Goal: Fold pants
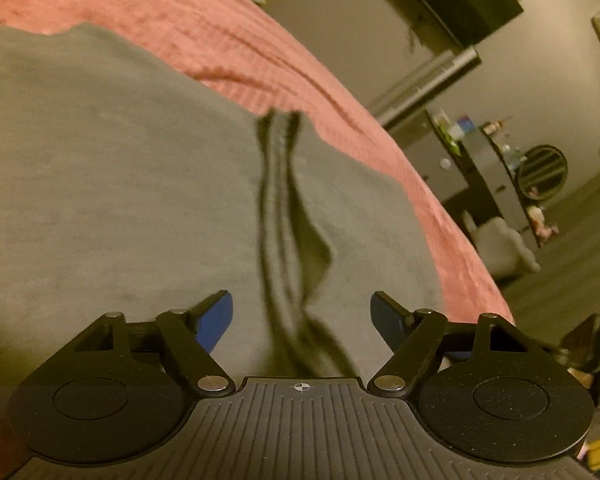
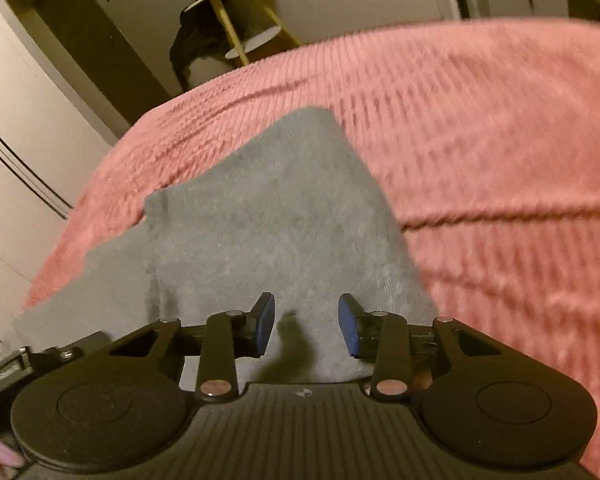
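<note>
The pants (image 1: 120,184) lie spread on the bed (image 1: 204,36), grey cloth over a pink ribbed cover, reaching close to the bed's edge on the side where the floor shows in the left wrist view. In the right wrist view a squared end of them (image 2: 284,216) points toward the far edge of the bed, with a second layer stepping out beside it, so the garment looks at least partly doubled over already.

The left gripper (image 1: 302,312) hangs just above the cloth with its fingers (image 1: 216,320) set wide and nothing between them. Ahead of it a dark raised ridge (image 1: 288,216) runs away along the fabric; whether that is a seam, a crease or a gap between the legs cannot be told through the blur. The right gripper (image 2: 306,328) is likewise over the grey cloth, its fingers (image 2: 266,328) parted to a moderate gap and empty.

The fabric looks soft, matte and fairly thick, like fleece or jersey. It should be light, limp and easy to pinch, with no stiffness to keep its shape: lifted at one point it would sag and drag the rest along. The textured cover probably grips it, so sliding would bunch it up; lifting is the safer choice. The likely best holds are at edges and corners, one per gripper and well apart, pinching through all layers so the lower one is not left behind. The raised ridge offers an easy bite but would likely pull the cloth crooked.
</note>
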